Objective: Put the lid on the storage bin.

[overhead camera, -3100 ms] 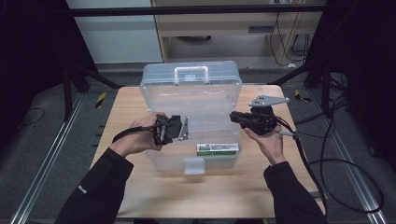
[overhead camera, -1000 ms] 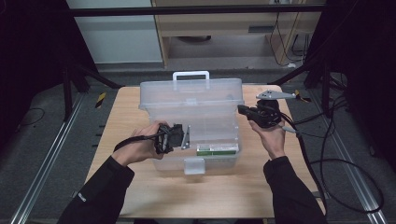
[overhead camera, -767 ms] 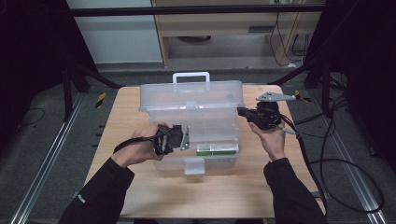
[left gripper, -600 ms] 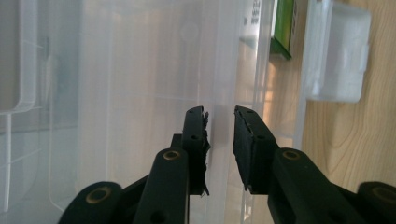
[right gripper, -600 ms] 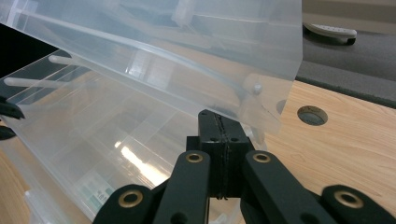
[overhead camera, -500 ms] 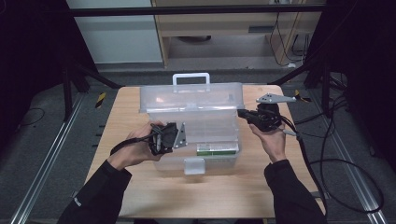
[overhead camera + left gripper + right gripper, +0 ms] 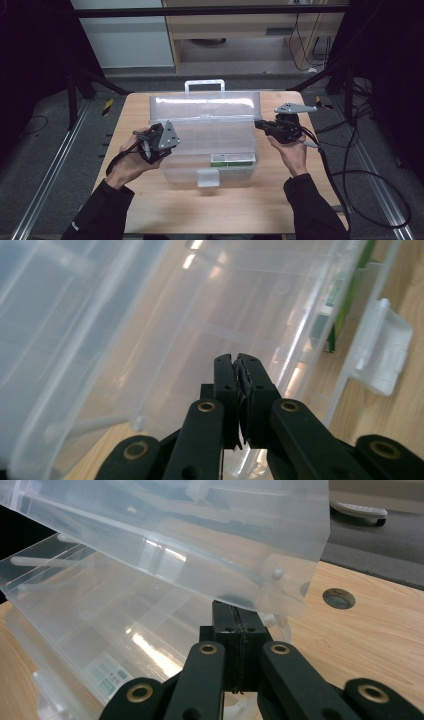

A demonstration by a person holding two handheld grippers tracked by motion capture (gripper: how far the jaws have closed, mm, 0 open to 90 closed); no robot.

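A pale wooden bench (image 7: 150, 107) stands on dark grey flooring and carries a clear plastic organiser box (image 7: 207, 137), its lid (image 7: 205, 105) half raised. The left gripper (image 7: 239, 371) sits at the box's left end; its jaws have just been closing and now meet with nothing between them. The right gripper (image 7: 239, 617), at the box's right end under the lid's corner, is fully closed and holds nothing. A green-labelled packet (image 7: 232, 160) lies inside the box near its front wall.

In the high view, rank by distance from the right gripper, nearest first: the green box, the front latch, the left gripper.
From the right gripper:
1. Green box, inside the clear case, front right.
2. Front latch, middle of the case's near wall.
3. Left gripper, at the case's far left end.
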